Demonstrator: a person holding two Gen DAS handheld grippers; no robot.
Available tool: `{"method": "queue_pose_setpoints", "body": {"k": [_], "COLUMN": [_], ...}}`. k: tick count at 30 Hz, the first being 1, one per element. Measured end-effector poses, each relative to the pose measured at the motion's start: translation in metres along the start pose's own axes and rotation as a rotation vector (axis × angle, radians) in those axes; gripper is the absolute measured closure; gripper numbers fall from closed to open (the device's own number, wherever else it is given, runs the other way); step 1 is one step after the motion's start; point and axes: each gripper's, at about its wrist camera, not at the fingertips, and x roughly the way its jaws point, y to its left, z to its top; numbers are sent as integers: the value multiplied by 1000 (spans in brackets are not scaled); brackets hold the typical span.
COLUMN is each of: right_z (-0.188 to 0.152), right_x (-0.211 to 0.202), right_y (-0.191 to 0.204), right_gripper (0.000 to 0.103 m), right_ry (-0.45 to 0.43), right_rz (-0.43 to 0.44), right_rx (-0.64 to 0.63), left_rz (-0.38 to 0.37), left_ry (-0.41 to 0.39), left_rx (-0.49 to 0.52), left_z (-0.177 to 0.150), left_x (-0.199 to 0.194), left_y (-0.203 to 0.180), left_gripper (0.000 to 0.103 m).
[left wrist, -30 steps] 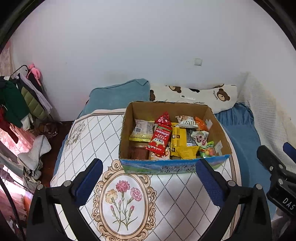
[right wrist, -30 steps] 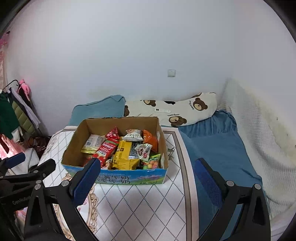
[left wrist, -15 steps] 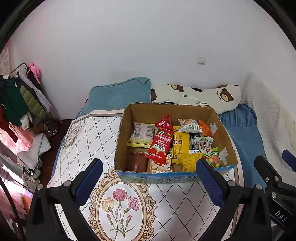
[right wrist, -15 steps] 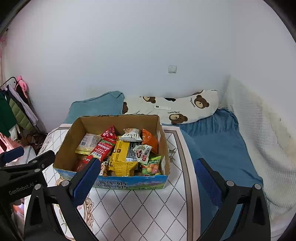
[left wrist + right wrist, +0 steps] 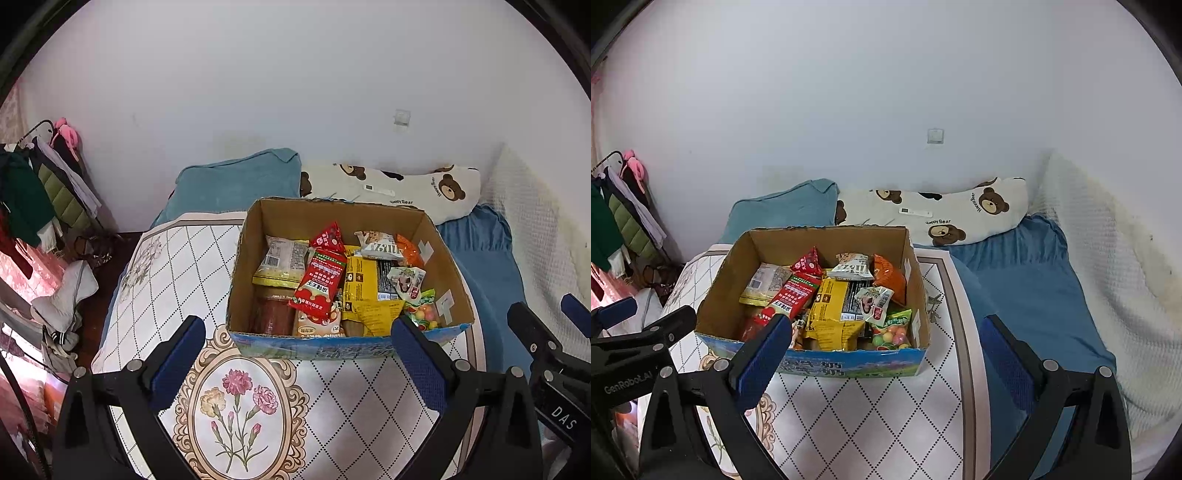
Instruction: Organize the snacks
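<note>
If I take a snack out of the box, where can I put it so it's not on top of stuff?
The cardboard box is crammed. Bare spots: the patterned quilt in front of it, the quilt left of the box, and the blue sheet between box and white blanket.

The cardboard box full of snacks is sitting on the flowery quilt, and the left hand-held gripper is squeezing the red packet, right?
Not quite. The cardboard box full of snacks does sit on the flowery quilt, but the left hand-held gripper holds nothing. The left wrist view shows it open, short of the box, and the red packet lies untouched inside.
</note>
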Motion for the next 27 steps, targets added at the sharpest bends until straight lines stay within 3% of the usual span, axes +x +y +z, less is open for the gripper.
{"method": "queue_pose_setpoints", "body": {"k": [27], "right_z": [2], "right_x": [-9], "right_y": [0], "right_gripper": [0], "right_ry": [-5], "right_rz": [21], "right_rx": [-8], "left_rz": [-4], "left_ry": [-10], "left_rx": [-7], "left_z": [-5], "left_x": [-8], "left_y": [4], "left_gripper": [0]}}
